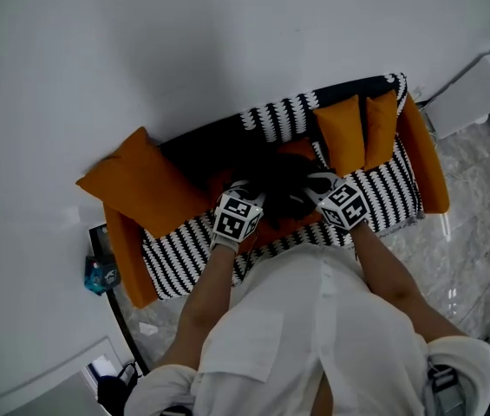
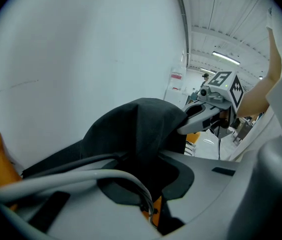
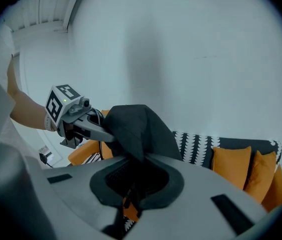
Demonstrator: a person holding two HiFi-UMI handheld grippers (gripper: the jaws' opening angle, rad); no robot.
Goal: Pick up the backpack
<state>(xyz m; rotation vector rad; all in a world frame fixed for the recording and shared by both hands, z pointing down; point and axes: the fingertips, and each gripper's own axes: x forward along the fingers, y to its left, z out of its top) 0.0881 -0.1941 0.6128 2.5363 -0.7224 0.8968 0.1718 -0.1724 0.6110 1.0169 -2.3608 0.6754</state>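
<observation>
**Taking hold of the soft black fabric backpack [image 1: 281, 185] on the orange sofa with the black-and-white patterned cover [image 1: 383, 199]**

Here's the picture: the backpack sits mid-seat, far back against the backrest. A big orange cushion [image 1: 140, 189] lies to its left and a pair of smaller orange cushions [image 1: 357, 133] stands to its right.

The left hand-held gripper [image 1: 246, 187] is on the bag's left side and the right hand-held gripper [image 1: 316, 185] on its right side, and both are pinched narrow on cloth. In the left gripper view, a fold of dark fabric rises in a peak out of the closed jaws. The right gripper view shows the same thing, dark cloth bunching up from between its jaws. Each view also catches the other gripper biting the same ridge of fabric, the two of them near each other.

Now, how will it handle? This looks like limp material. It tents wherever it is pinched, so the body should sag and swing below the two grips. Whether the bag is loaded, I cannot tell.

A pinch on loose cloth could creep or stretch under weight. A seam, a top handle or a strap would be the surer hold, though no view shows one clearly. Keeping both grips level should stop the bag tipping to one side.
</observation>
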